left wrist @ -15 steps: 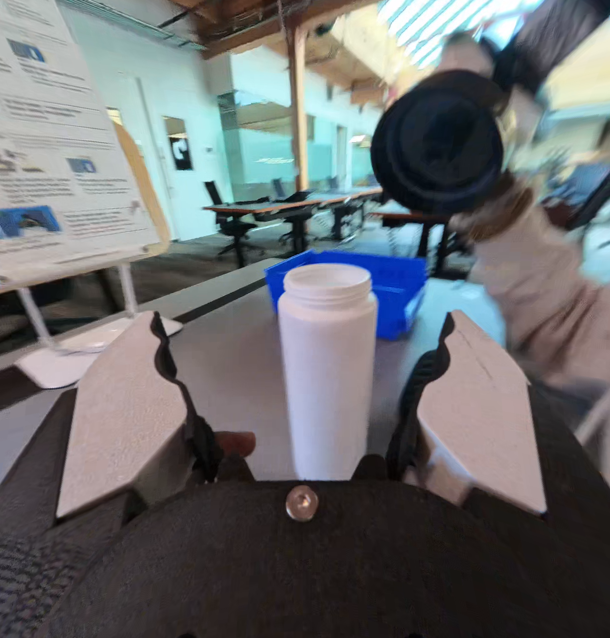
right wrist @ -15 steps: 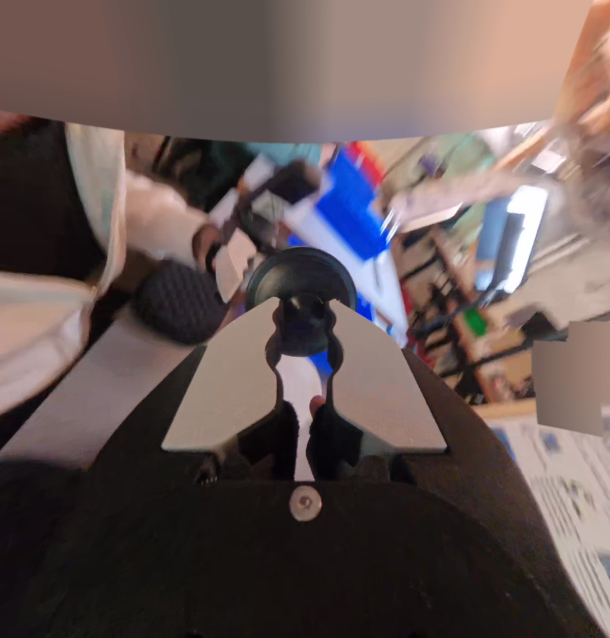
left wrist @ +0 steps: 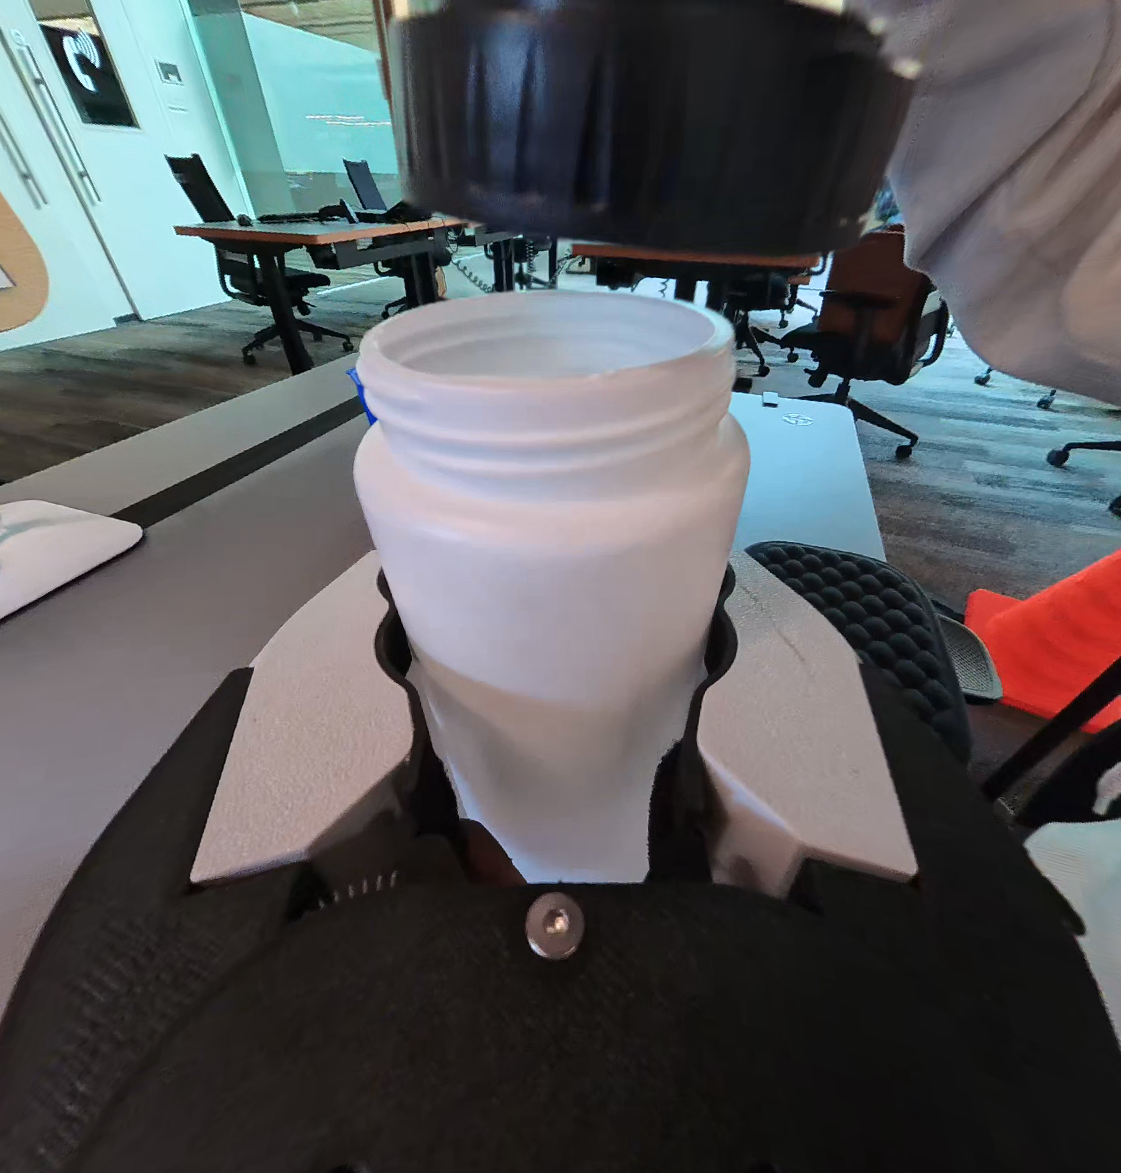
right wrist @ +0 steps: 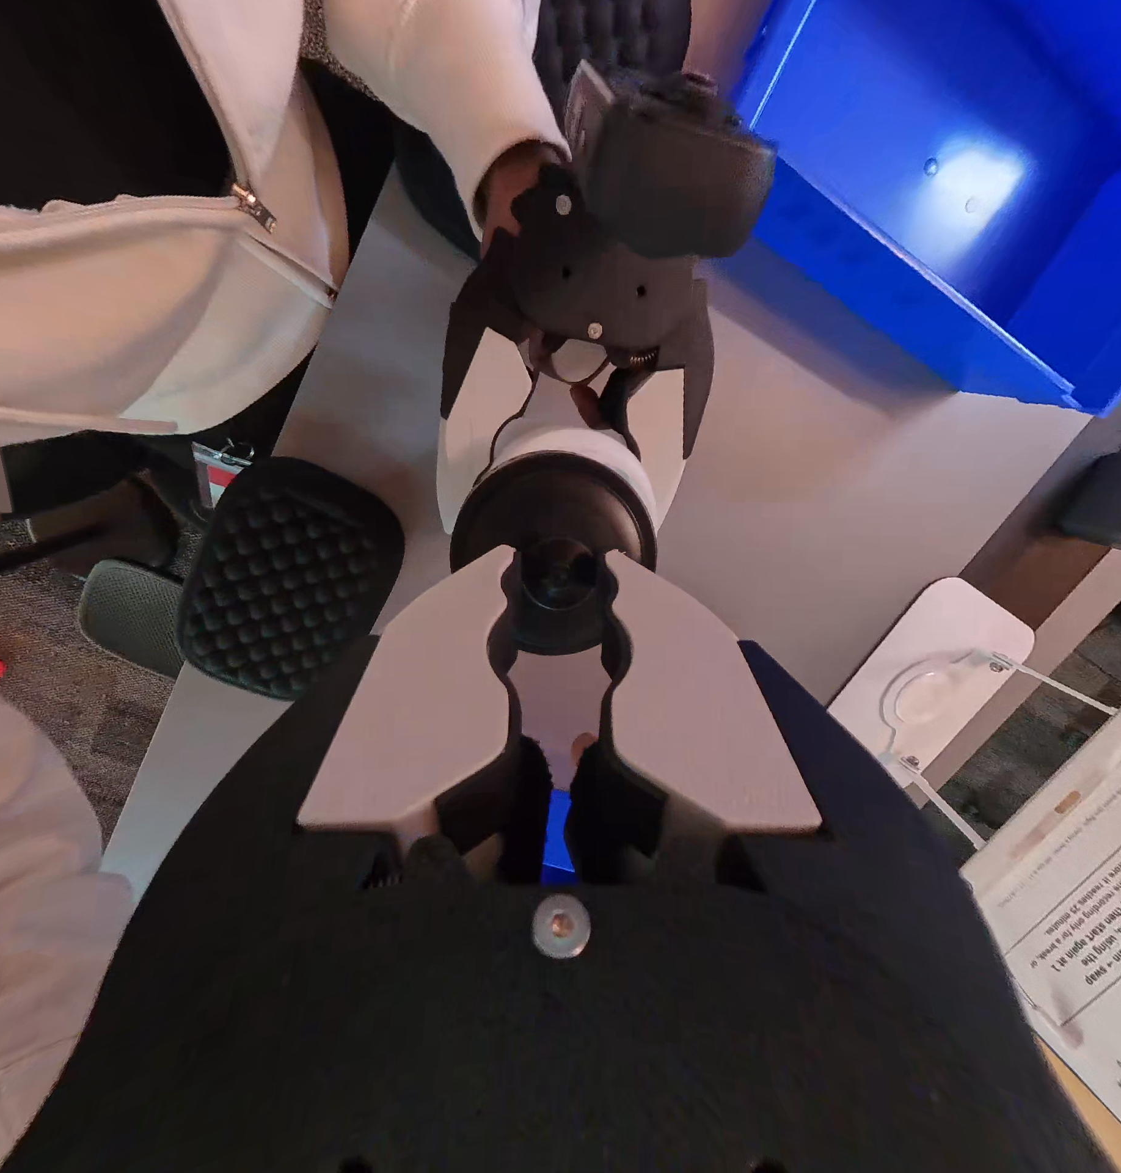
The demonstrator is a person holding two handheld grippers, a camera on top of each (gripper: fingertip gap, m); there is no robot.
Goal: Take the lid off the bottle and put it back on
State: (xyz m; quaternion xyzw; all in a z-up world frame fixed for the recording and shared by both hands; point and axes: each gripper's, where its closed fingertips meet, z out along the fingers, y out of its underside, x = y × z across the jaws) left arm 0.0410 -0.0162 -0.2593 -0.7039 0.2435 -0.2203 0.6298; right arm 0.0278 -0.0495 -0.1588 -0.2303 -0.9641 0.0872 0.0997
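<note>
Left gripper (left wrist: 554,635) clamped on white bottle (left wrist: 548,508), upright, mouth open. Just above, apart from the rim, black lid (left wrist: 646,114), pinched by its top knob in right gripper (right wrist: 561,587). Beyond, grey table (left wrist: 177,571), blue bin (right wrist: 926,159).

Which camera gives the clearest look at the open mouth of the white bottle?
The left wrist view. The bottle fills the middle, its threaded open rim plainly shown, with the black lid just above it. In the right wrist view the lid covers the mouth; only a strip of the bottle's white side shows behind.
</note>
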